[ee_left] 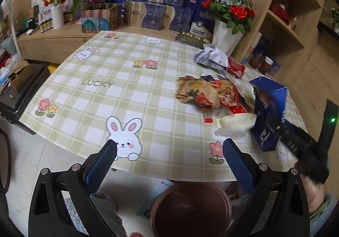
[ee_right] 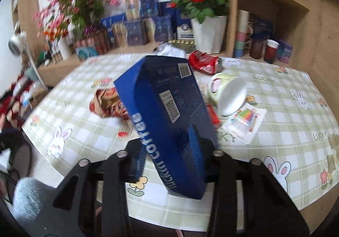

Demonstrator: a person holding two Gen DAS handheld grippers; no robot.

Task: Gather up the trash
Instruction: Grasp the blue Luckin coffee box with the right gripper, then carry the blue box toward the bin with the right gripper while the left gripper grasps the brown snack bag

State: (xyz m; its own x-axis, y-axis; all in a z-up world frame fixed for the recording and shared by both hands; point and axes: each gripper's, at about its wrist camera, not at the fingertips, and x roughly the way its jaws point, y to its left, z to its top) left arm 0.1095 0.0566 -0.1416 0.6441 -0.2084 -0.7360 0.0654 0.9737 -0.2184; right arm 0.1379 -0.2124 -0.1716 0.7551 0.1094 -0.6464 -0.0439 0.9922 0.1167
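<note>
In the left wrist view, the left gripper (ee_left: 169, 150) sits at the bottom of the frame with its blue-padded jaws spread wide and nothing between them, above the near edge of the green checked tablecloth with rabbit prints (ee_left: 118, 92). Below it, at bottom centre, stands a round brown bin (ee_left: 190, 209). Right of centre lies crumpled brown and red paper trash (ee_left: 203, 92). At the far right, the right gripper (ee_right: 167, 152) has its jaws clamped on a dark blue paper coffee bag (ee_right: 167, 114), lifted clear of the table.
</note>
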